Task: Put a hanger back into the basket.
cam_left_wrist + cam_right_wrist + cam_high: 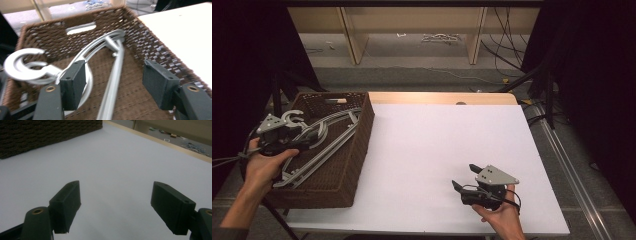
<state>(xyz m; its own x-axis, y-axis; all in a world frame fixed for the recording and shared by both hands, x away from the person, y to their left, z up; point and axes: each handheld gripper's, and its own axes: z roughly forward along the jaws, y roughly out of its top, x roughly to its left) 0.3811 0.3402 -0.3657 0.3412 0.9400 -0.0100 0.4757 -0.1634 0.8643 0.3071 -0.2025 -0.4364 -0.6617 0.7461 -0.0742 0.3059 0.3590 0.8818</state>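
Lying inside the brown woven basket (357, 165) at nine o'clock on the table, silver clothes hangers (319, 150) are stacked together, one hook (21, 66) curling up near the left rim. Over them, the left gripper (113, 82) hangs with jaws spread wide, pinching nothing. At five o'clock, on the white tabletop (437, 150), the right gripper (464, 177) rests well apart, jaws likewise spread and empty.

I read this as a lab recording bay: black curtains (242, 55) both sides, loose cables (504, 35) on the floor, a white-topped table (442, 150), bare wooden shelving (412, 30) behind.
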